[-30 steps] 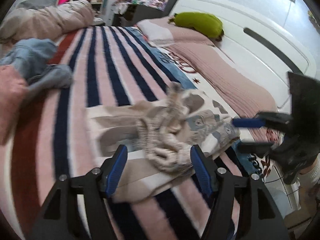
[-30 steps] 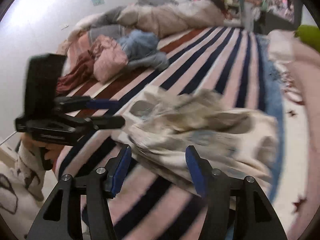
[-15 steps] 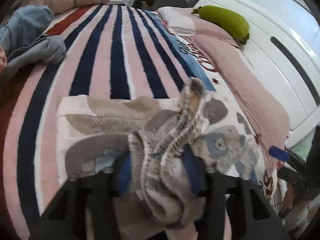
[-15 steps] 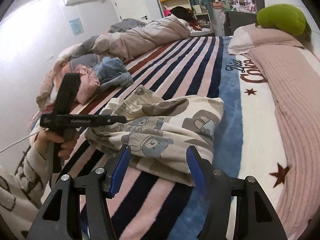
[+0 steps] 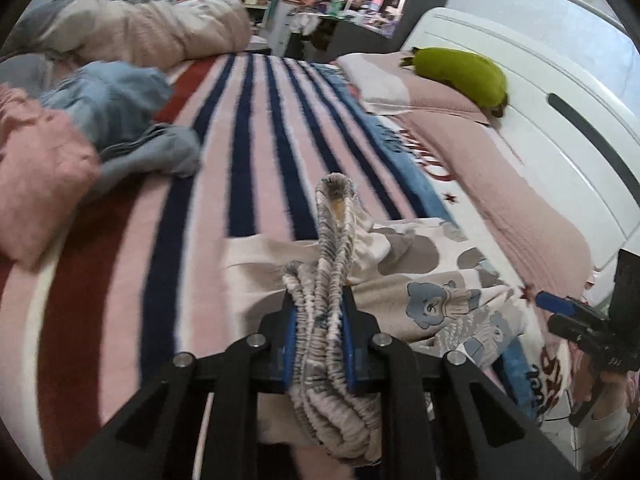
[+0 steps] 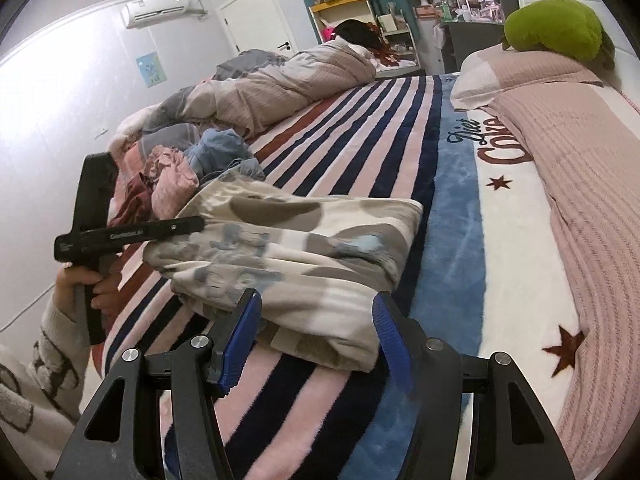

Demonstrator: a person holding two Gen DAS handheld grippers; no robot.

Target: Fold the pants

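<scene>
Cream pants with grey spots and bear prints (image 6: 304, 248) lie bunched on the striped blanket (image 6: 360, 132). My left gripper (image 5: 318, 340) is shut on their gathered elastic waistband (image 5: 334, 240), which stands up between the blue pads. It also shows in the right wrist view (image 6: 132, 234), at the pants' left edge. My right gripper (image 6: 316, 336) is open and empty, its fingers on either side of the near fold of the pants, just above the blanket. It shows at the right edge of the left wrist view (image 5: 580, 320).
A heap of pink and blue clothes (image 5: 80, 128) lies at the left of the bed. A rolled duvet (image 6: 288, 84) lies at the far end. A green plush (image 5: 460, 72) sits on a pink pillow by the white headboard (image 5: 560, 92).
My left gripper moved onto the waistband and shut on it. The right gripper drew back and low to the pants' near edge, staying open.
</scene>
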